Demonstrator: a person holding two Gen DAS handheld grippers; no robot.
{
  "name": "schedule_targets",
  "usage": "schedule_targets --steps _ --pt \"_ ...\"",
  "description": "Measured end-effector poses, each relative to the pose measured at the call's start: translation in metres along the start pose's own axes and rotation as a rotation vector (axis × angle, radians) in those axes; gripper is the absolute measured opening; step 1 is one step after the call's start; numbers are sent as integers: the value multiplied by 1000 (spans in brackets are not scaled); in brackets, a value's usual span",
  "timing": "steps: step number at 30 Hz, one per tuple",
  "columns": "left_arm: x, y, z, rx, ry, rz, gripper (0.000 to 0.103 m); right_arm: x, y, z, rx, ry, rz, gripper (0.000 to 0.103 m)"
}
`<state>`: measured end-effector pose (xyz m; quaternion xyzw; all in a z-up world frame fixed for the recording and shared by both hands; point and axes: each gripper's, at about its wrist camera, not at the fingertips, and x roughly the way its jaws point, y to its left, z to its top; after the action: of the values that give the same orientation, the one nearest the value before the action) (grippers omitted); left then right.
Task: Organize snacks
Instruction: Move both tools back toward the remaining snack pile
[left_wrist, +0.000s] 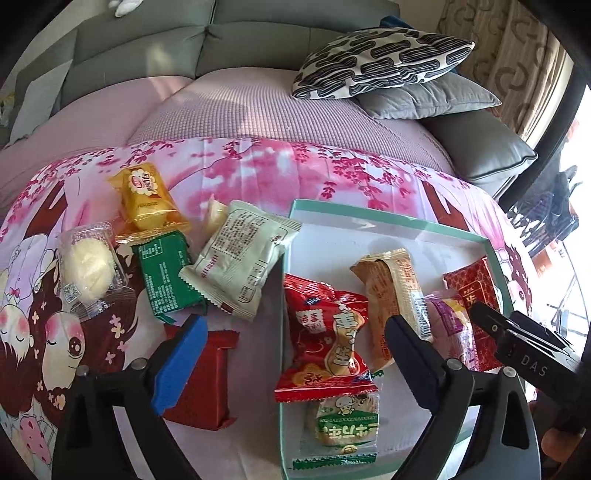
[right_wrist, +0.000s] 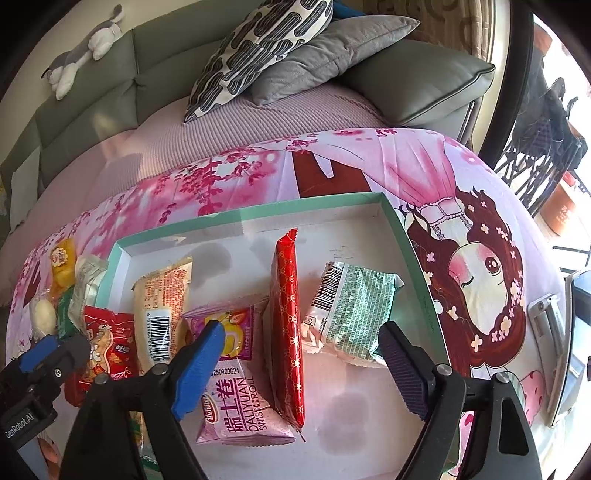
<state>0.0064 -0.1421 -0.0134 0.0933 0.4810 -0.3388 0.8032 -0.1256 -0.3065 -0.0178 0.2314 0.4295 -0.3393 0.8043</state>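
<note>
A shallow teal-rimmed box (left_wrist: 369, 212) lies on the pink cartoon cloth. My left gripper (left_wrist: 295, 326) is open over a red peanut packet (left_wrist: 325, 339) that lies across the box's left wall; the pads do not touch it. My right gripper (right_wrist: 301, 330) is open above a long red packet (right_wrist: 288, 325) standing on edge in the box, with a pink Swiss roll packet (right_wrist: 236, 406) under its left finger. A tan packet (right_wrist: 162, 306) and a green-white packet (right_wrist: 354, 314) also lie in the box. Left of the box are a yellow packet (left_wrist: 147, 199), a cream packet (left_wrist: 240, 258), a green packet (left_wrist: 166, 280) and a clear-wrapped cake (left_wrist: 86, 269).
A dark red packet (left_wrist: 207, 380) lies under my left finger, outside the box. A grey sofa (right_wrist: 85, 110) with a patterned pillow (right_wrist: 258, 44) stands behind the table. A silver device (right_wrist: 554, 332) rests at the table's right edge.
</note>
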Motion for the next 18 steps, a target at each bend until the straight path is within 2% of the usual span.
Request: schedule_targets --steps 4,18 --pt "0 3 0 -6 -2 14 97 0 -1 0 2 -1 -5 101" --pt "1 17 3 -48 1 51 97 -9 2 1 -13 -62 6 103"
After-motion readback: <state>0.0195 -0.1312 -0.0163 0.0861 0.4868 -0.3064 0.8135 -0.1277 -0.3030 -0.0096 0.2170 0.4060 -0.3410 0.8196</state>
